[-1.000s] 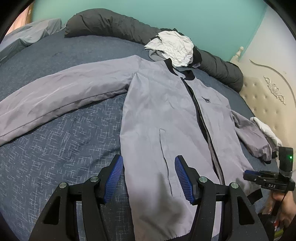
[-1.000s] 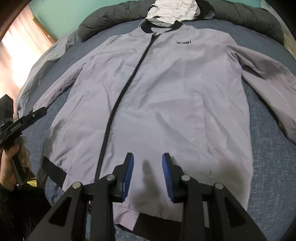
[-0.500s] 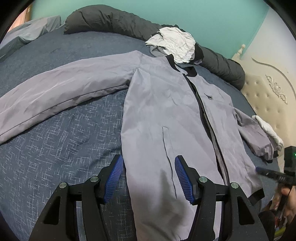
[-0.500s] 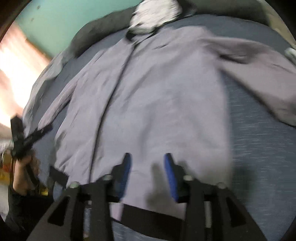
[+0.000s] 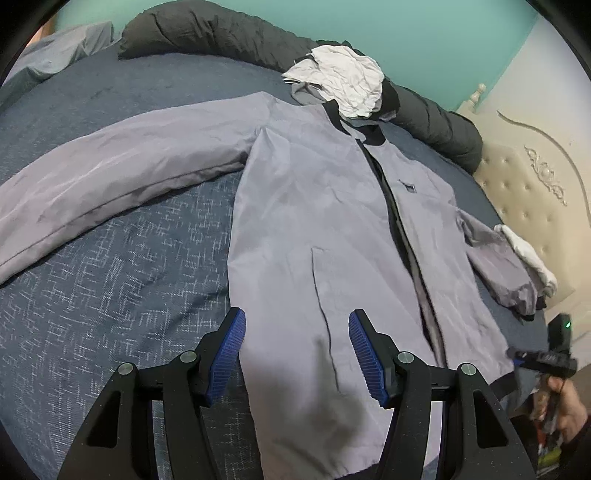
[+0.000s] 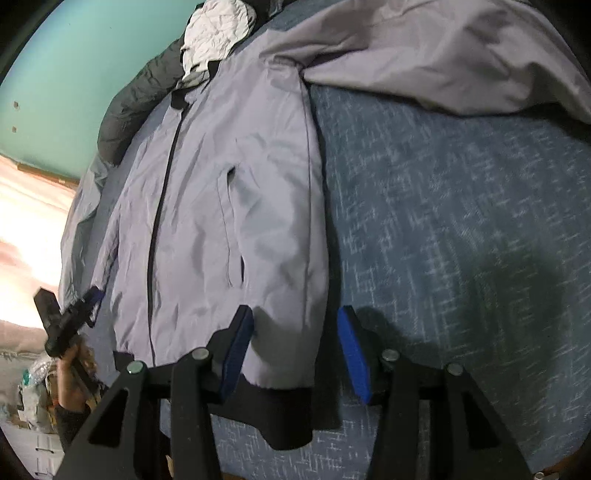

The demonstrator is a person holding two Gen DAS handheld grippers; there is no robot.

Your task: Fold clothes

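Note:
A grey zip jacket (image 5: 314, 206) lies face up and spread flat on the blue bed (image 5: 92, 295), with one sleeve (image 5: 110, 177) stretched out to the left. My left gripper (image 5: 297, 332) hovers open above the jacket's lower left side, nothing between its fingers. In the right wrist view the jacket (image 6: 221, 184) runs up the left half. My right gripper (image 6: 295, 317) stands open over its lower right corner, just above the black hem band (image 6: 288, 417); the pads do not press the cloth. The other sleeve (image 6: 443, 55) lies across the top right.
A crumpled white garment (image 5: 343, 81) sits at the jacket's collar against a dark rolled duvet (image 5: 221, 33). A cream tufted headboard (image 5: 535, 177) and a white cloth (image 5: 528, 254) are at the right. The right gripper (image 5: 543, 360) shows at that edge, held by a hand.
My right gripper has slid sideways along the hem from the jacket's middle to its right corner, rolled, and its jaws have widened. The left gripper has stayed put.

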